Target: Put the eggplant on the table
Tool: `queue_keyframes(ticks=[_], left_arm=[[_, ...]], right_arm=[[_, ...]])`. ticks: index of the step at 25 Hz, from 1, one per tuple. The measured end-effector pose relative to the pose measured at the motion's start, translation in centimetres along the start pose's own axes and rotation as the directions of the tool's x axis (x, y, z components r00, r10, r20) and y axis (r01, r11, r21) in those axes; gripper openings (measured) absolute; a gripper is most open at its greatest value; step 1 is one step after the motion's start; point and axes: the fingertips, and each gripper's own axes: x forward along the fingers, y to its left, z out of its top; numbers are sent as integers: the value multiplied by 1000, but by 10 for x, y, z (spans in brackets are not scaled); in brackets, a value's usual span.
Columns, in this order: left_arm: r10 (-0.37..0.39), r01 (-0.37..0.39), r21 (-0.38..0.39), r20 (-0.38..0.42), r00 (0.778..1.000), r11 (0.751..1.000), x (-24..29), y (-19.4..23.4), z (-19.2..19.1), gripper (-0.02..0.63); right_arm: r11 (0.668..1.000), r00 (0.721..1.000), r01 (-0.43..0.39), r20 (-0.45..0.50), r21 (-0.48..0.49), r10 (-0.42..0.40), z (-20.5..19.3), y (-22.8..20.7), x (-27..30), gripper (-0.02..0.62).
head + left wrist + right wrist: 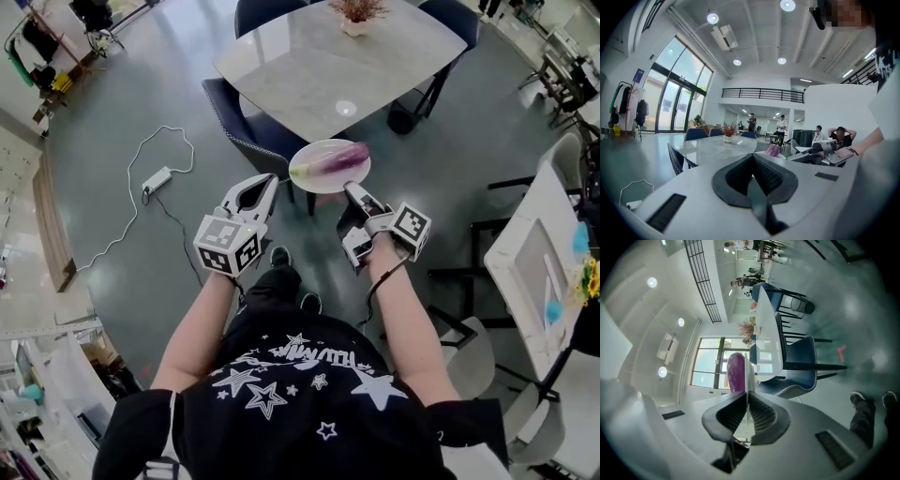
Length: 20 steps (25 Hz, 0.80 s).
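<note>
A purple eggplant [342,157] lies on a white plate [314,173] held in the air, short of the grey marble table [309,66]. My right gripper [352,190] is shut on the plate's near rim. In the right gripper view the plate [749,376] runs edge-on between the jaws, with the eggplant [736,372] on its left face. My left gripper [265,180] hangs just left of the plate, shut and with nothing in it. The left gripper view shows its jaws [752,161] meeting, with the eggplant [772,150] beyond them and the table [712,145] further off.
Blue chairs [246,131] stand round the table, one between me and its near edge. A vase of dried flowers [355,14] sits at the table's far side. A power strip and cable [156,178] lie on the floor at left. Another white table [534,262] stands at right.
</note>
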Motion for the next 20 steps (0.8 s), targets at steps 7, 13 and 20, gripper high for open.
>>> queue_keyframes(ticks=[7,13,20], left_arm=[[-2,1,-27,-5,1000,1000,48,28,10,8],[-36,36,-42,11,999,998,86,49,15,8],[-73,74,-55,24,997,996,159,95,43,8]], right_arm=[[1000,999,3,33,3,-3,36,4,30,20],[1000,997,13,73,-10,-13,64,0,51,20],[999,995,34,95,-40,-30,116,13,114,20]])
